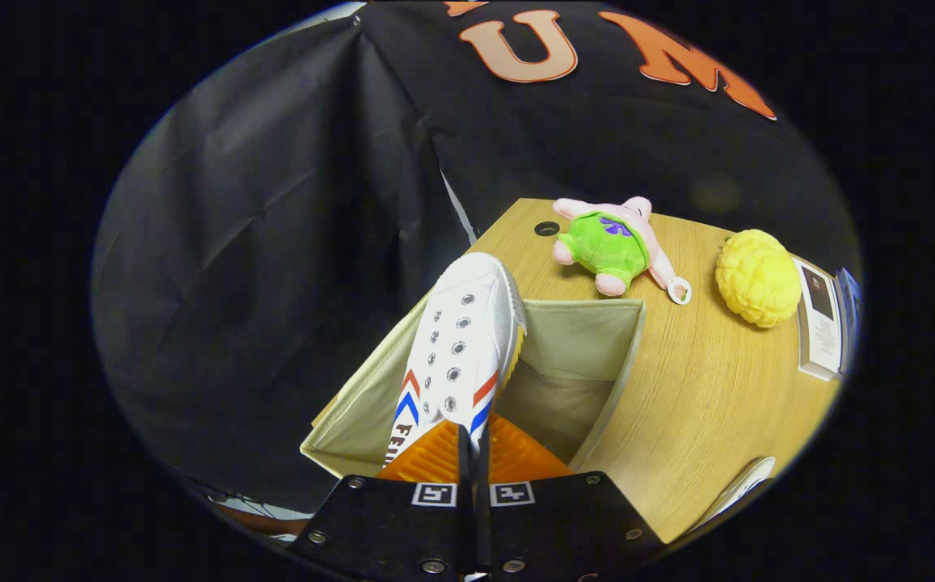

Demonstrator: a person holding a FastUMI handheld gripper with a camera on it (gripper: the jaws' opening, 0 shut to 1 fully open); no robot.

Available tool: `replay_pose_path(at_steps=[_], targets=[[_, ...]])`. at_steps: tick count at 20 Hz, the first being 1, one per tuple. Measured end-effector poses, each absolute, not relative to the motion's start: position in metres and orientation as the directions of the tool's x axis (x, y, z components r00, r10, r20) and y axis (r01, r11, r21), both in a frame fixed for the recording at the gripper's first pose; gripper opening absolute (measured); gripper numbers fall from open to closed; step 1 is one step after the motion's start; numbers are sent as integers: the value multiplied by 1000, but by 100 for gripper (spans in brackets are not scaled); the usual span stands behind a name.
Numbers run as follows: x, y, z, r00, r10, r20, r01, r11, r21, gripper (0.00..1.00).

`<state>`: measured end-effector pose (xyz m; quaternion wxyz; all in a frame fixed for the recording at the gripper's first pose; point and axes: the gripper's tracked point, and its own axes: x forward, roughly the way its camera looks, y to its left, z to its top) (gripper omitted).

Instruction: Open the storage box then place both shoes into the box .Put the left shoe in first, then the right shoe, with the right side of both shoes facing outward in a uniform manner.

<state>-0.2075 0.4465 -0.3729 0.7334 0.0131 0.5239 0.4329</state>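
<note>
A white canvas shoe (461,347) with red and blue chevrons and metal eyelets hangs from my gripper (471,440), whose fingers are shut on its heel collar. The shoe points away from me, its toe over the far left edge of the open beige fabric storage box (588,339). The box sits on the wooden table just ahead of the fingers, its inside bare where I can see it. A second white shoe (742,485) peeks in at the near right of the table, mostly hidden.
On the wooden table (701,396) beyond the box lie a pink and green plush toy (608,242) and a yellow knobbly plush ball (758,276). A book or card (821,323) stands to the right of the ball. Black cloth wall lies to the left.
</note>
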Motion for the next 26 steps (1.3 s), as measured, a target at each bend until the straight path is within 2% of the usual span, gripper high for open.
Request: replay_pose_path(at_steps=[3,14,17,19,21,24,25,26], targets=[[-214,444,-392,55,621,-782,-656,613,440,1],[-212,445,-416,-39,543,-839,-346,780,522,2],[-213,446,-419,-50,512,-858,-352,795,495,3],[-219,450,-415,-96,513,-853,-342,788,512,5],[-223,458,-395,-137,592,-794,-310,736,602,16],[-204,449,-368,-99,663,-742,-327,683,653,59],[-199,435,-357,-70,661,-747,-349,685,639,63],[-193,422,-351,-43,663,-747,-367,685,629,73]])
